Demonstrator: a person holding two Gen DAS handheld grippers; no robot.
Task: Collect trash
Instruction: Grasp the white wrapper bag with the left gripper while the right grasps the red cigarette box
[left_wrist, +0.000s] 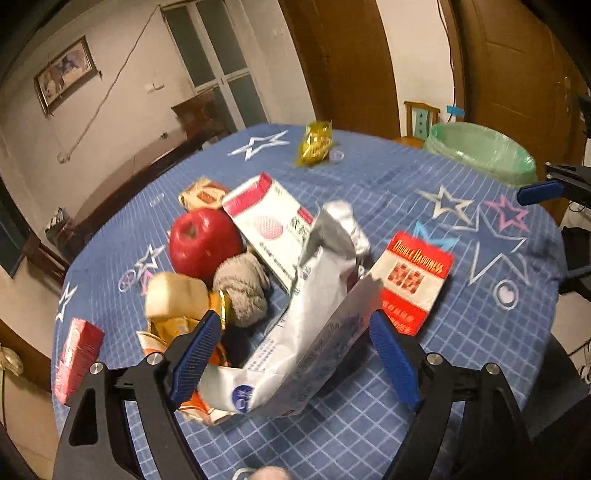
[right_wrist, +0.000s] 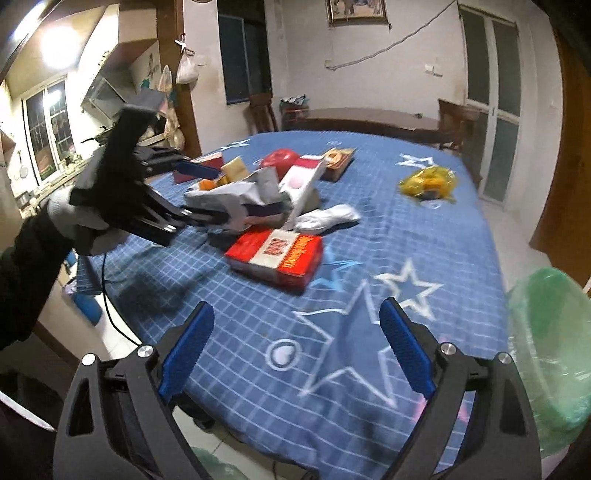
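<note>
A crumpled silver-white foil bag (left_wrist: 314, 317), torn open at the top with blue print on its side, lies in the pile of litter on the blue checked star-patterned surface (left_wrist: 461, 332). The left gripper (left_wrist: 295, 354) has its blue-padded jaws spread around the bag, pads not pressing it. The right gripper (right_wrist: 295, 350) hangs over bare cloth, jaws spread wide and empty, beside a green-lined bin (right_wrist: 546, 354).

Both grippers have black angular frames, ribbed blue pads (right_wrist: 186, 354) and silver screws (right_wrist: 144, 350). The left hand (right_wrist: 79, 225) wears a grey glove and black sleeve (right_wrist: 26, 266).
</note>
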